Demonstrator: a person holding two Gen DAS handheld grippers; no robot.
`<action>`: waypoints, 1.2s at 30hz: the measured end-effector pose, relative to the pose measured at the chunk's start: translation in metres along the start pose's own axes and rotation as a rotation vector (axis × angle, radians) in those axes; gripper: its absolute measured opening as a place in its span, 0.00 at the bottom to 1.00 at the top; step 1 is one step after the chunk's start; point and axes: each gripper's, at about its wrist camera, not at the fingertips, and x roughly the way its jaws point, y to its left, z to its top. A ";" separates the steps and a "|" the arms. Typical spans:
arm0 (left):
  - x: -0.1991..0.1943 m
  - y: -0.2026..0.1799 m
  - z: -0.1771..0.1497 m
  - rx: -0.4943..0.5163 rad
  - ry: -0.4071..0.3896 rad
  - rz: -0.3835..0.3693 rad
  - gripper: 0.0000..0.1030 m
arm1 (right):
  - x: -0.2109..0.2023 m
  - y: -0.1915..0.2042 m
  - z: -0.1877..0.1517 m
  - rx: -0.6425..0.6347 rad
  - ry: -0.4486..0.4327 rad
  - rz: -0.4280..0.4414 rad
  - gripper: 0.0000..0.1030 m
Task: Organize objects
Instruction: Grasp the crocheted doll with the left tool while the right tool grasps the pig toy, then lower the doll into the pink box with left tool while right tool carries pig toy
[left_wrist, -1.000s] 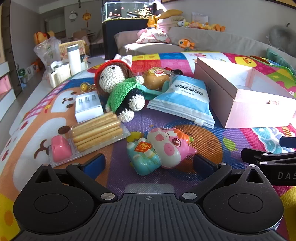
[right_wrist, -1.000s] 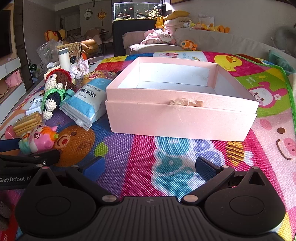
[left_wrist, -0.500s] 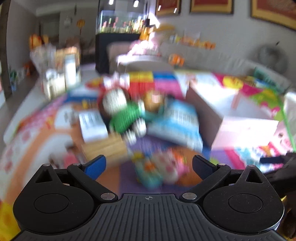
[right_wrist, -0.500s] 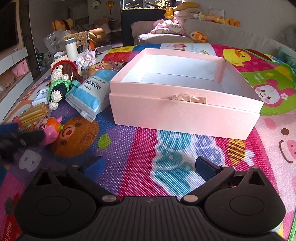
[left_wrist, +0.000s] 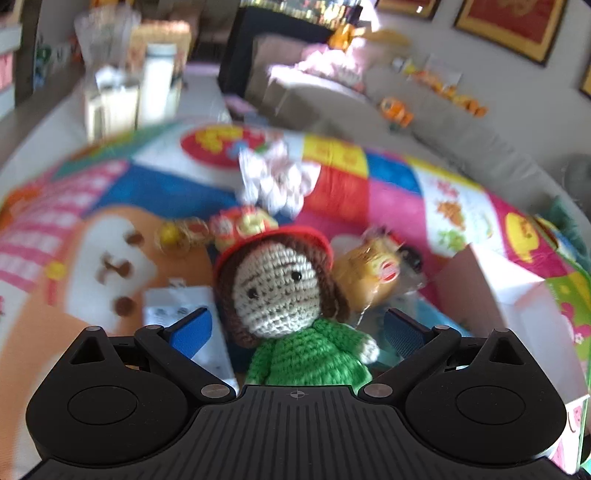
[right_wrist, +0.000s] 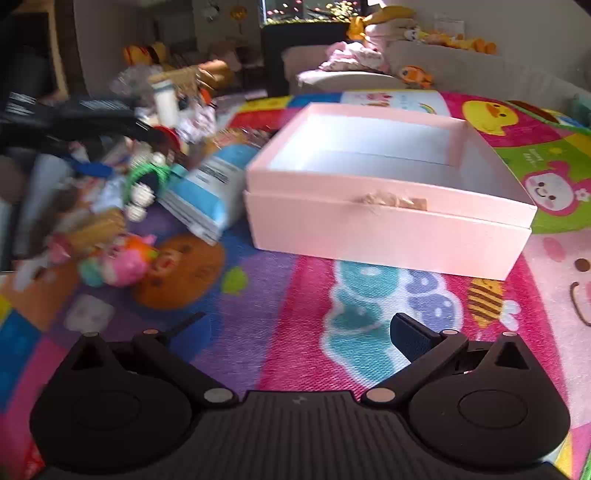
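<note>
A crochet doll (left_wrist: 277, 291) with a red hat, brown hair and a green dress lies on the colourful play mat. My left gripper (left_wrist: 295, 332) is open, and the doll's body sits between the blue pads (left_wrist: 192, 330) without touching them. In the right wrist view the doll (right_wrist: 147, 177) shows blurred under the left gripper (right_wrist: 92, 110). An open pink box (right_wrist: 369, 229) with nothing inside stands in the middle of the mat. My right gripper (right_wrist: 299, 332) hangs open over bare mat in front of the box.
Beside the doll lie a wrapped bun (left_wrist: 365, 273), a small white box (left_wrist: 177, 314), a keychain (left_wrist: 177, 232) and crumpled white wrapping (left_wrist: 273, 181). A blue-white pouch (right_wrist: 210, 188) leans by the box, and a pink pig toy (right_wrist: 122, 258) lies nearer. A sofa (right_wrist: 369, 77) stands behind.
My left gripper has swept forward from the pig toy to the crochet doll, which now sits between its open fingers. The right gripper has risen and shifted slightly; the box has not moved.
</note>
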 end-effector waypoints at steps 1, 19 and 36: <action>0.009 0.000 -0.001 -0.003 0.012 0.017 0.96 | -0.007 0.001 0.001 -0.007 -0.020 0.020 1.00; -0.122 0.003 -0.034 0.140 -0.099 -0.126 0.61 | 0.028 0.141 0.027 -0.358 -0.048 0.220 0.90; -0.112 -0.129 -0.011 0.190 -0.032 -0.356 0.61 | -0.082 0.018 0.021 -0.265 -0.219 0.020 0.59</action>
